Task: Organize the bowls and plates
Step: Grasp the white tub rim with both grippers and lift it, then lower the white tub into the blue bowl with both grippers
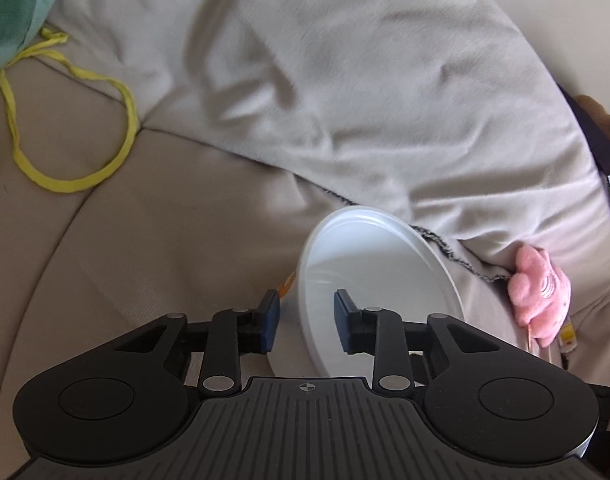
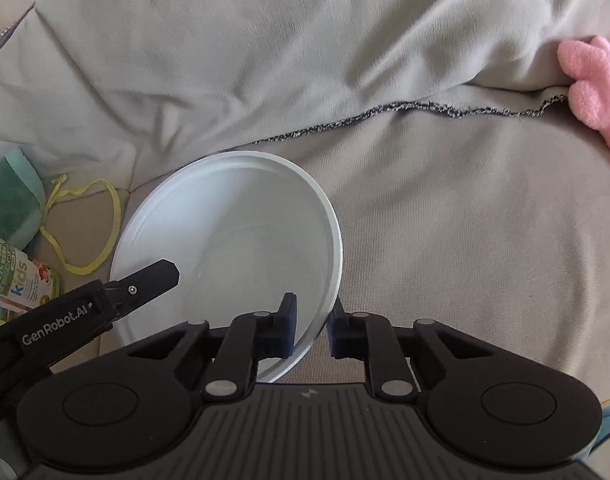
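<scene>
A white bowl (image 1: pixel 379 280) sits on the beige sofa seat, also in the right wrist view (image 2: pixel 233 240). My left gripper (image 1: pixel 306 322) straddles the bowl's left rim, one blue pad outside and one inside, with a gap on each side. My right gripper (image 2: pixel 312 330) straddles the bowl's right rim, jaws close around the wall. The left gripper's finger (image 2: pixel 153 278) shows over the bowl's left rim in the right wrist view.
A grey blanket (image 1: pixel 345 80) with a dark stitched edge lies behind the bowl. A pink plush toy (image 1: pixel 539 294) is at the right. A yellow cord (image 1: pixel 69 120), a teal cloth (image 1: pixel 9 12) and a snack pack (image 2: pixel 21 280) lie at the left.
</scene>
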A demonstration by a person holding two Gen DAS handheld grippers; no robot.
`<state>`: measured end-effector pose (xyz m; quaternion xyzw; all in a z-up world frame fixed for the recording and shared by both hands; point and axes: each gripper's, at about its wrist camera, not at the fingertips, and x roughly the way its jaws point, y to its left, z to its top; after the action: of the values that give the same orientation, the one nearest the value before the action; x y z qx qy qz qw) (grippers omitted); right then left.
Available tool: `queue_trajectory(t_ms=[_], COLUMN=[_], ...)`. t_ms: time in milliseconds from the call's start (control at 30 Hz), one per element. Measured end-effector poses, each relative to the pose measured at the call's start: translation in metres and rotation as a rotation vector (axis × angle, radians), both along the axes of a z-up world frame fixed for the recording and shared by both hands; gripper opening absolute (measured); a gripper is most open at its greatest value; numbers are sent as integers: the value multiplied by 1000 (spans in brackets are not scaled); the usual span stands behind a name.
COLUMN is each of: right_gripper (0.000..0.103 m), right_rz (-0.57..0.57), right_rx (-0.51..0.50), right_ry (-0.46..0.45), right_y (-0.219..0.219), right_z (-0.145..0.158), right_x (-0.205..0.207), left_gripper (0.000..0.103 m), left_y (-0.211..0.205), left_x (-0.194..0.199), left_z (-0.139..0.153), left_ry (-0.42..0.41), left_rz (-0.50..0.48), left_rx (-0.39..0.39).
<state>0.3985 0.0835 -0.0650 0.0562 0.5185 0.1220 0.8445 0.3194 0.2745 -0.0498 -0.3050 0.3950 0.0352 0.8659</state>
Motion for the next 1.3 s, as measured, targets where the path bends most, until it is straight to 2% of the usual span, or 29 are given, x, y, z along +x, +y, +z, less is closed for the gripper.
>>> queue_trajectory(t_ms=[67,133,300,367,433,567,733,800,967,1100,1167,1300], right_gripper=[16,16,16,16,17,16,17,17,19,19,20,24], right_rz=[30,57,71,56,35,-24,-49,-58,-89,-104,-122,-134], right_rx=[-3,7,50,71,67,43,-21,22,134,105,86,153], right_ry=[-59,-98,-157,-168,-163,-140,-186,-202,-225,-262,-265,-253], right_y=[-11,-32,-113,-147,-174,-220,-247,-257,-273,-273,-274,-283], right_z=[23,50,102,110,108,82,36,24,7,-1,-7,-18], right_x=[-22,-48,-120,-144,-161,-175,-179,-181,-183,-181,-179,-177], left_gripper=[29,30,30,30,31,32,31,33,33,33,33,34], left_y=[-5,-16,-78,-110,-141,-194,-228,-235,-237,-242,-244,-248], left_x=[-17,-40,-101,-124,-137,-137,-113,-109,-118,-124,-125,-123], left_z=[13,35,114,134,141,121,66,53,54,63,65,61], left_ry=[-28,-92,-215,-264,-283,-217,-51,-2,-27,-55,-64,-33], left_rz=[10,5,-164,-241,-296,-395,-434,-419,-316,-267,-268,-268], left_rx=[-33,-42,66,96,118,132,48,59,118,195,208,237])
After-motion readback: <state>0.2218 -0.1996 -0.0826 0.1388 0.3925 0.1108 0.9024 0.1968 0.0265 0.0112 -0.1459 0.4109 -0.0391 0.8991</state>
